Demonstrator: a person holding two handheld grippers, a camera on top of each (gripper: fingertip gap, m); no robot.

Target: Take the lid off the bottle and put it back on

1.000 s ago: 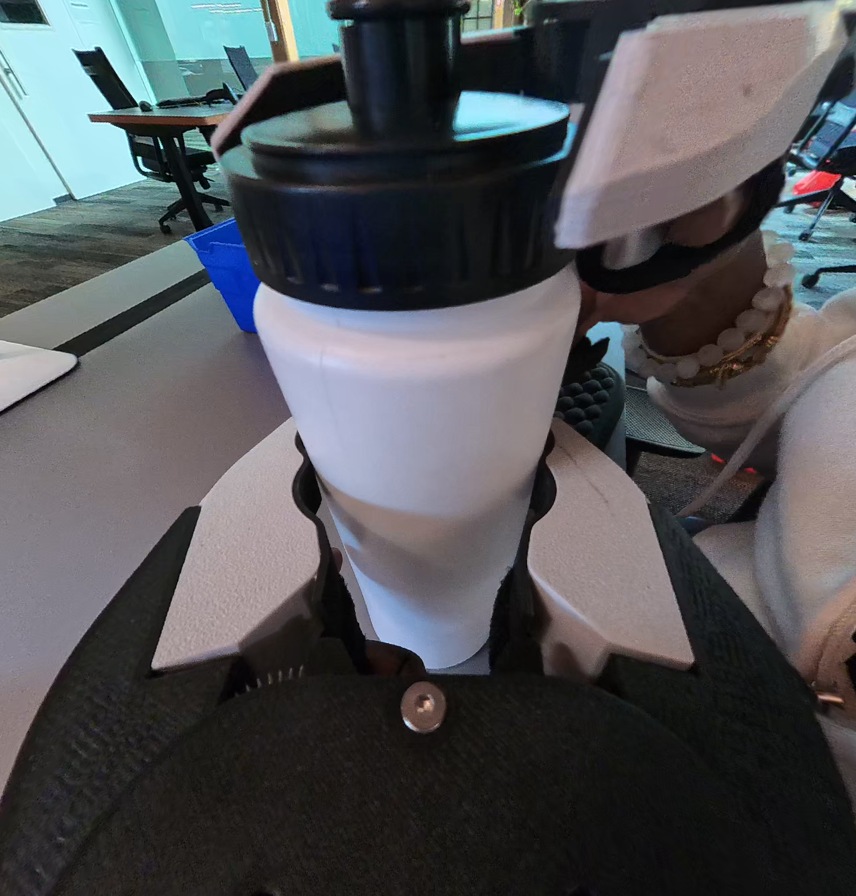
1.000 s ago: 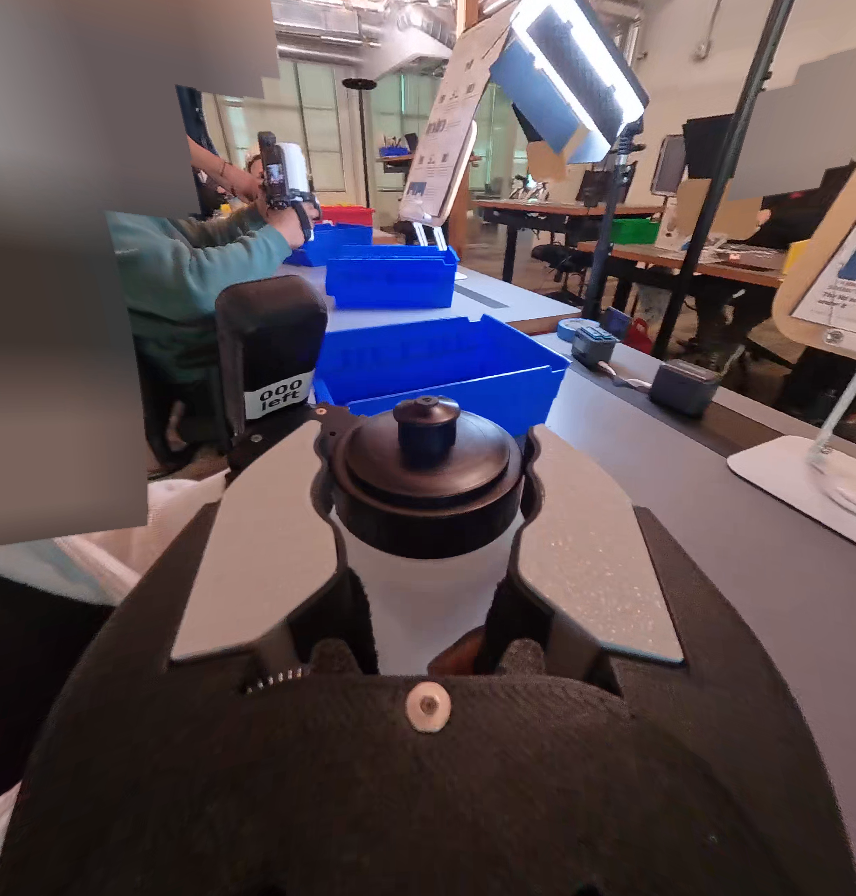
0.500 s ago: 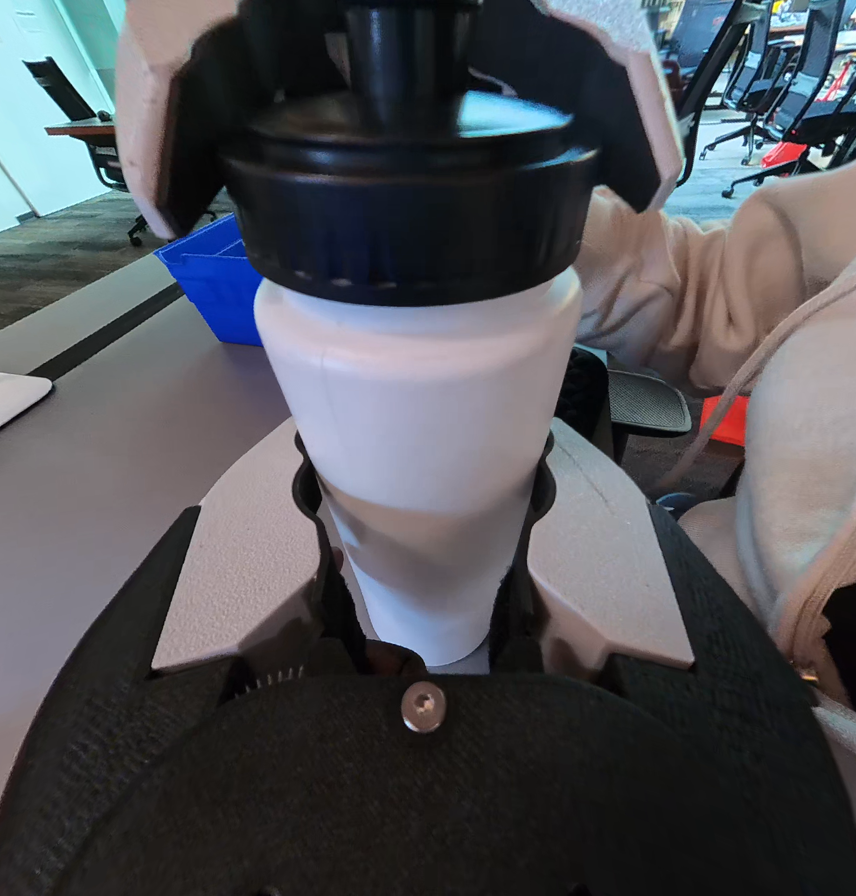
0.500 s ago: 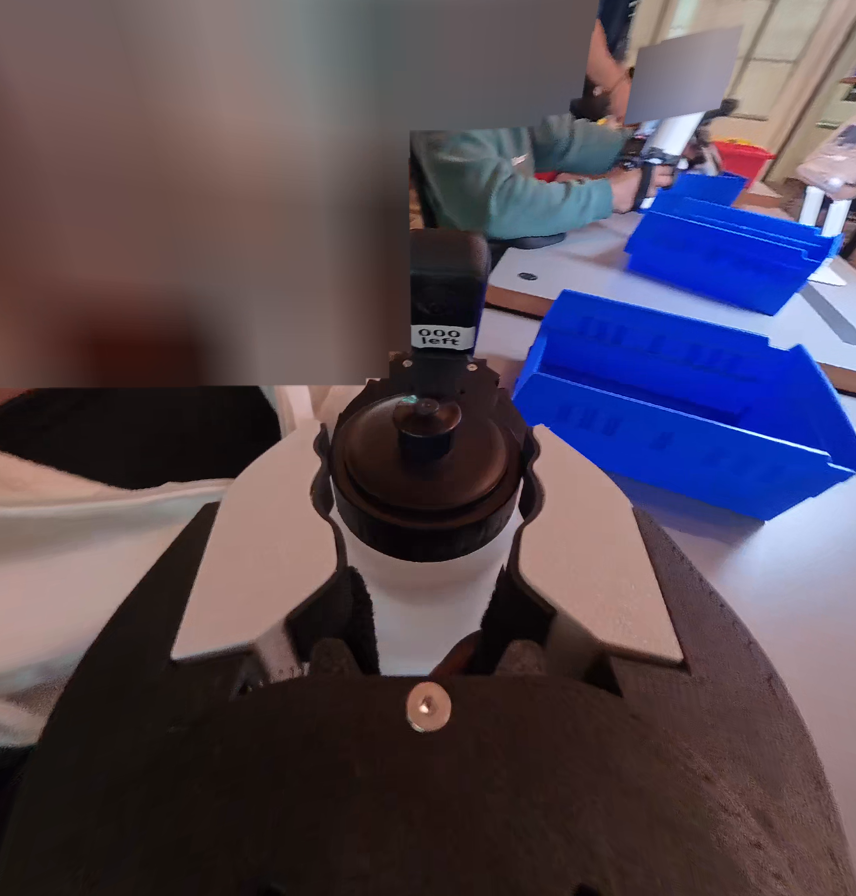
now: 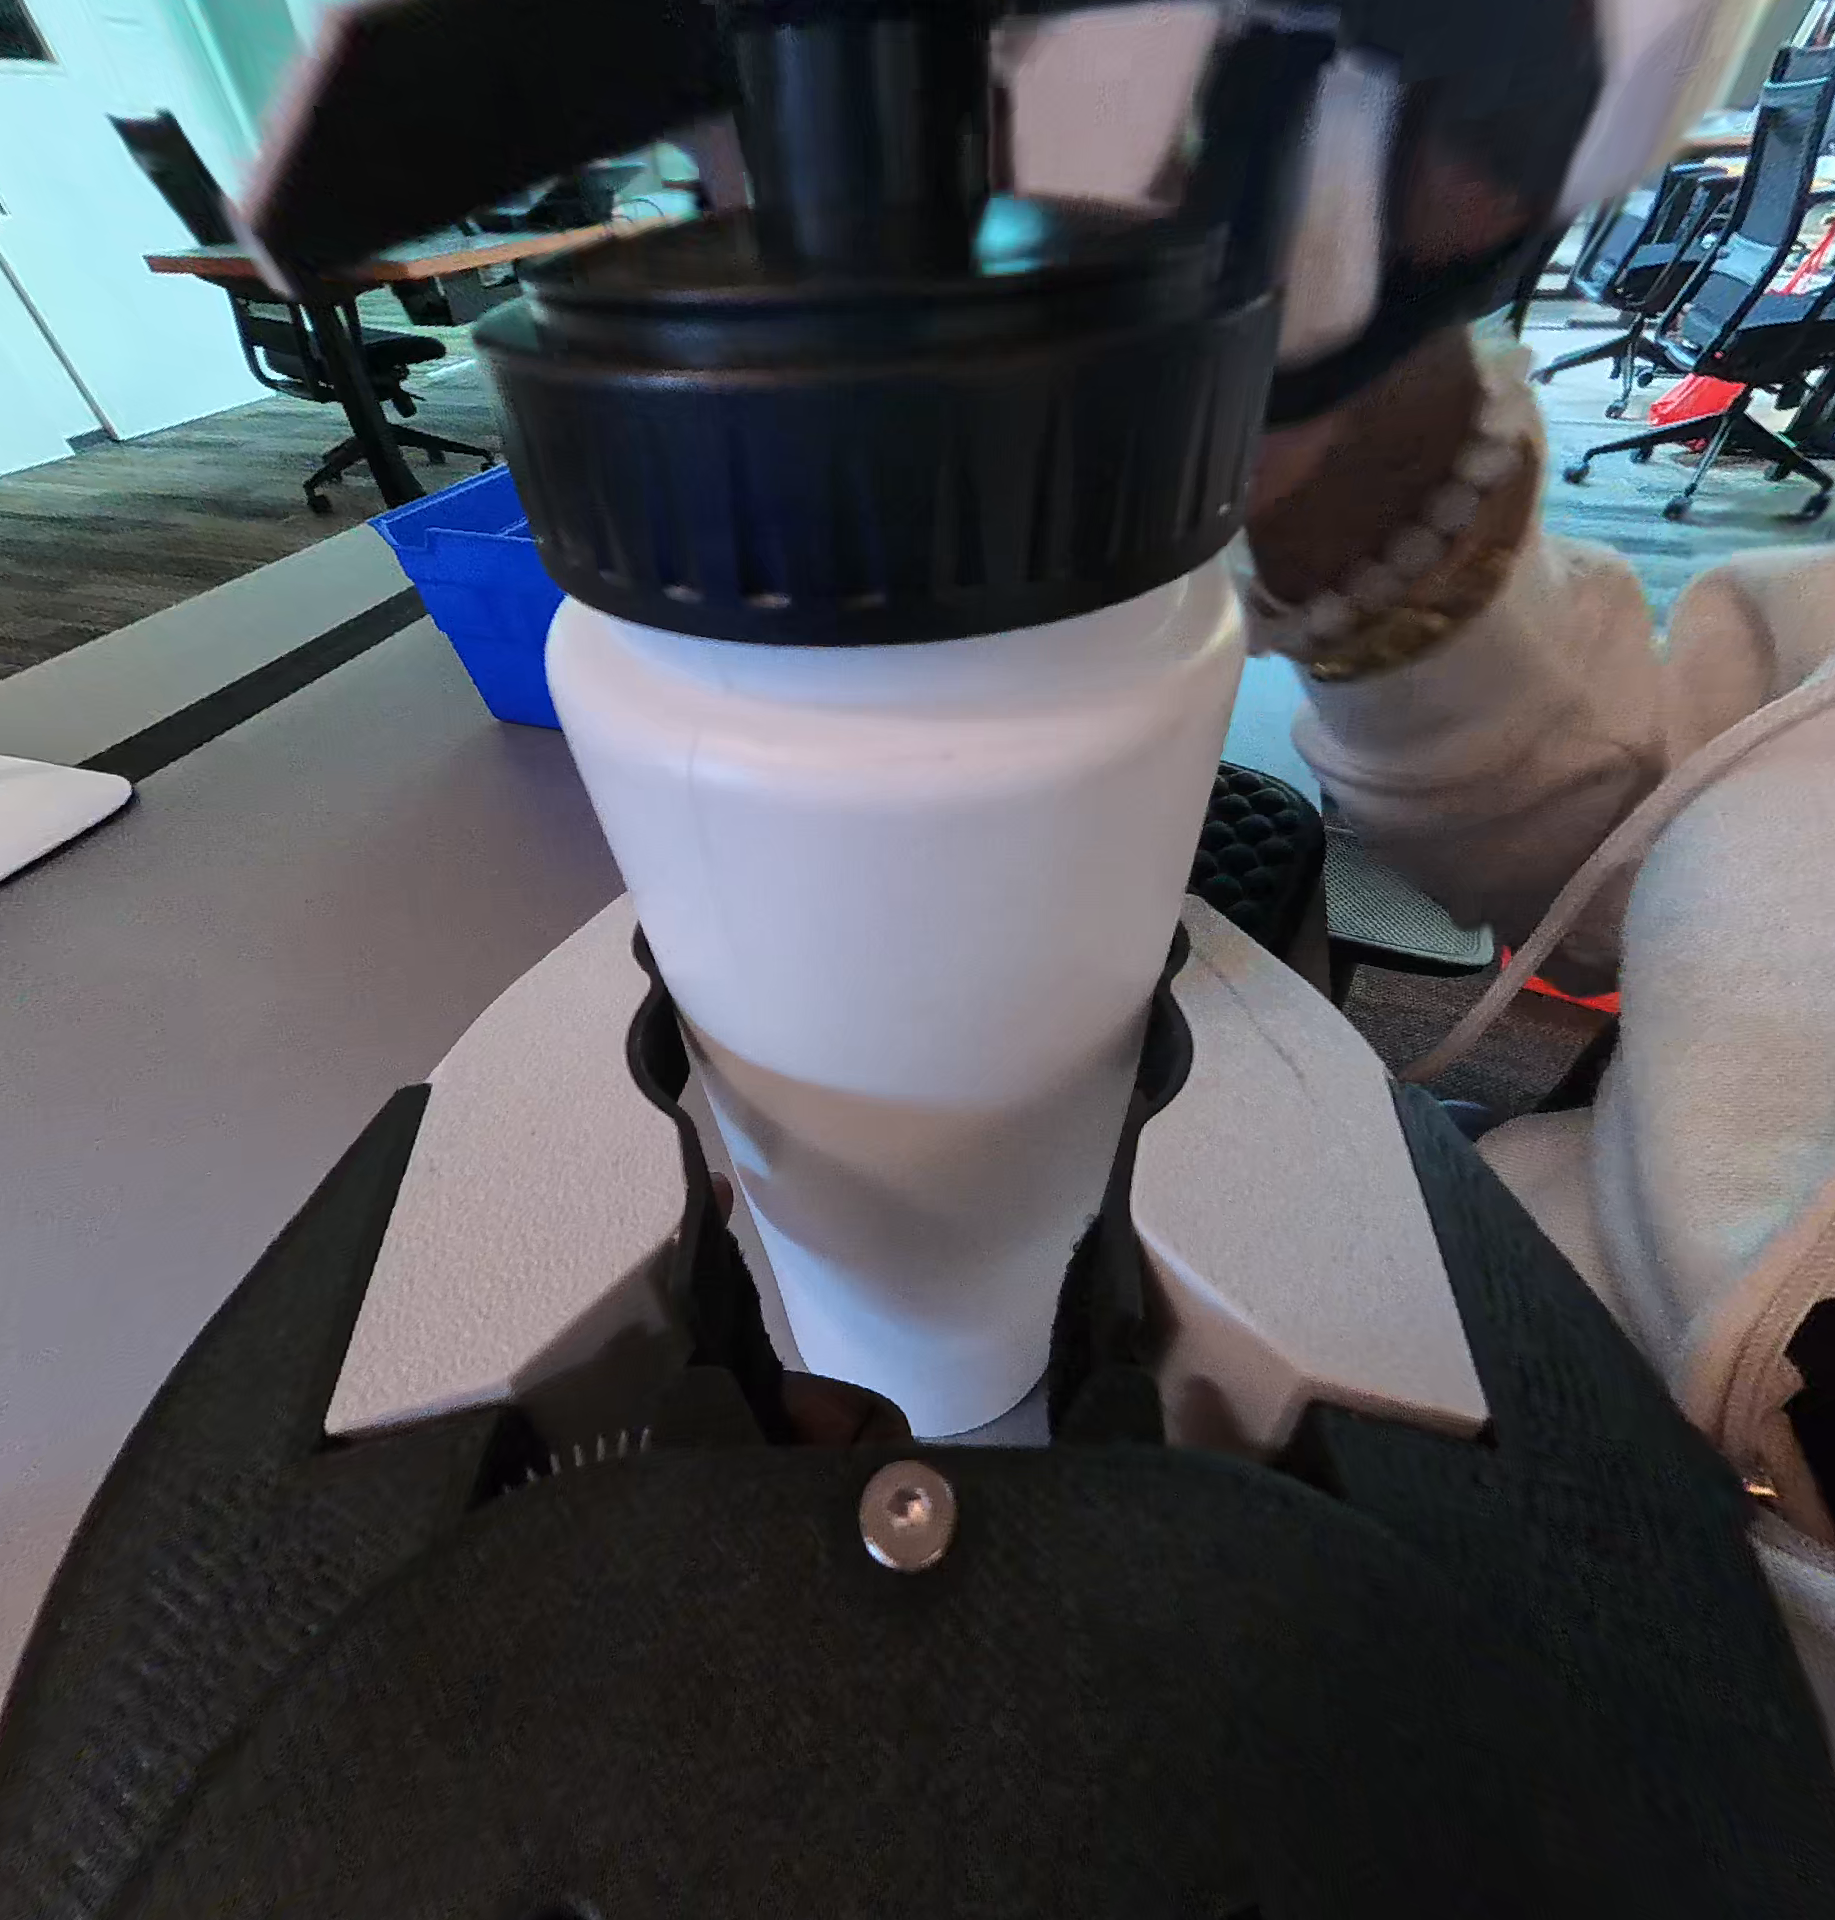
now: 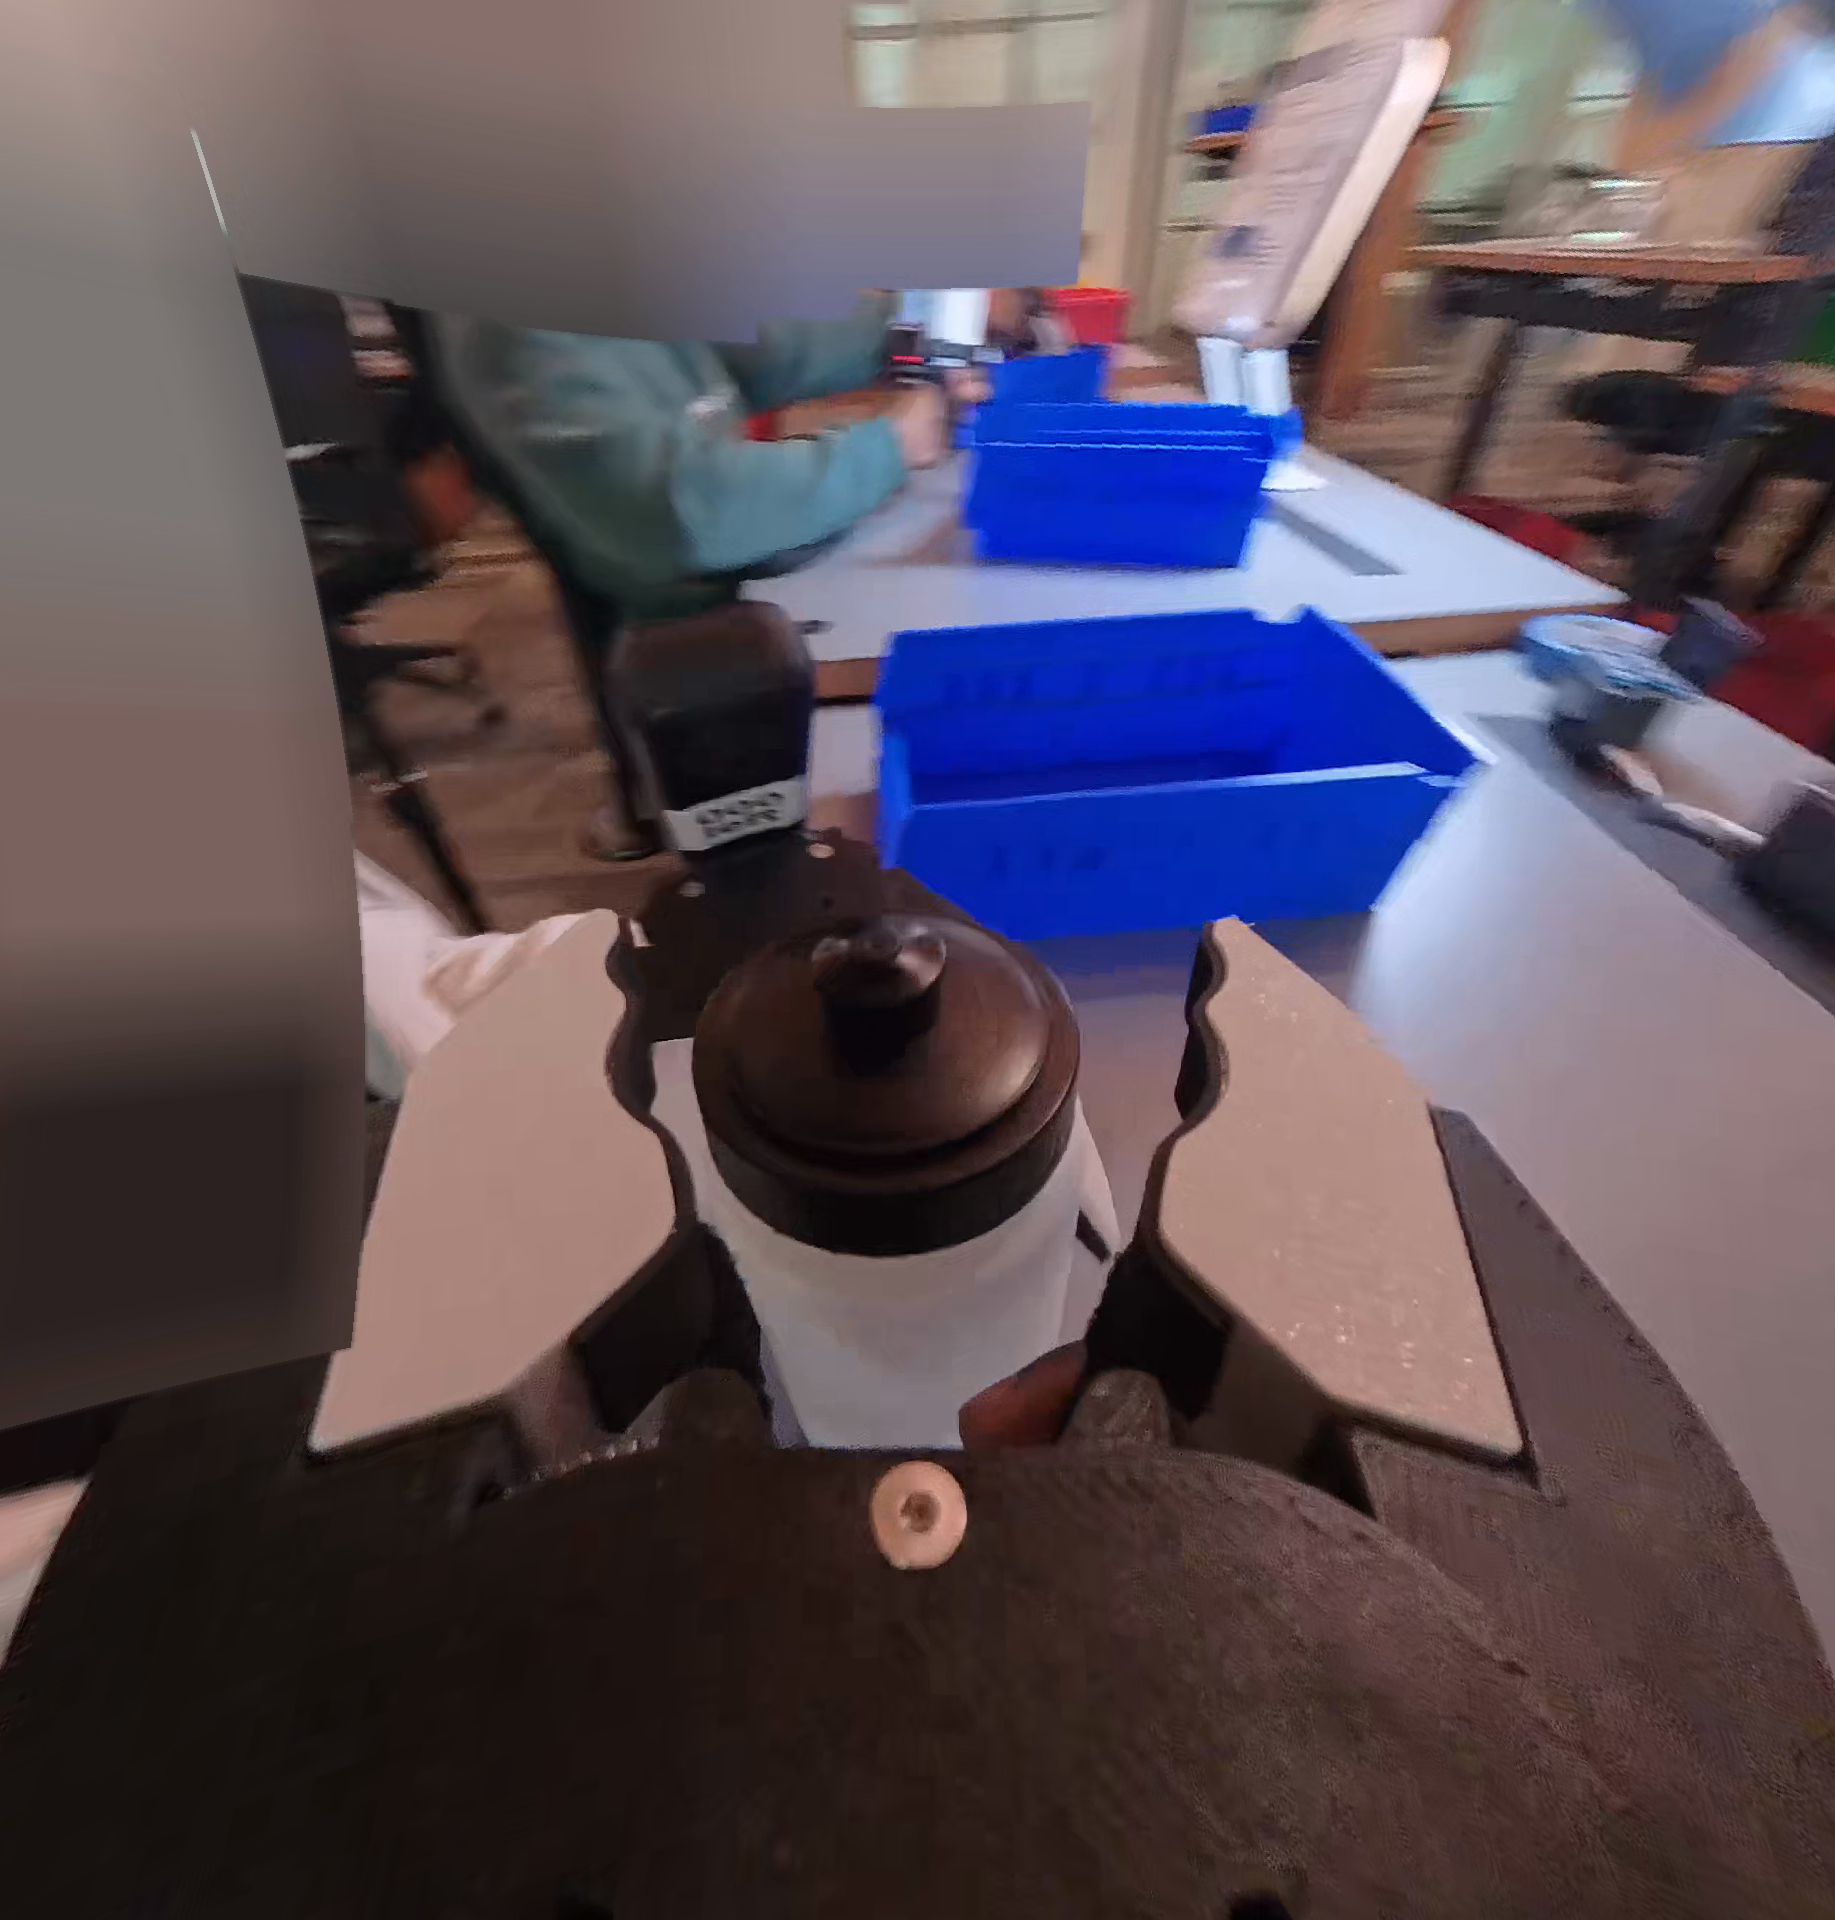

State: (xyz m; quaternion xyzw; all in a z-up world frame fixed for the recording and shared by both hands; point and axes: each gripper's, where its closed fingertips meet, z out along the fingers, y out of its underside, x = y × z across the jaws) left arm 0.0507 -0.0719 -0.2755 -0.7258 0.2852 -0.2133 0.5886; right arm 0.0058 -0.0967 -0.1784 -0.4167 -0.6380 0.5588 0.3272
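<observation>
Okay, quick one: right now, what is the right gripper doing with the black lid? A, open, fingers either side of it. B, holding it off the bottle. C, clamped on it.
A: the right gripper is open, gaps showing between its fingers and the black lid, which sits on the white bottle.

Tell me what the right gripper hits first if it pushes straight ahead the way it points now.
Most likely the black lid of the white bottle, which sits between the open fingers of the right gripper. Behind it stands the left gripper; depth is unclear.
</observation>
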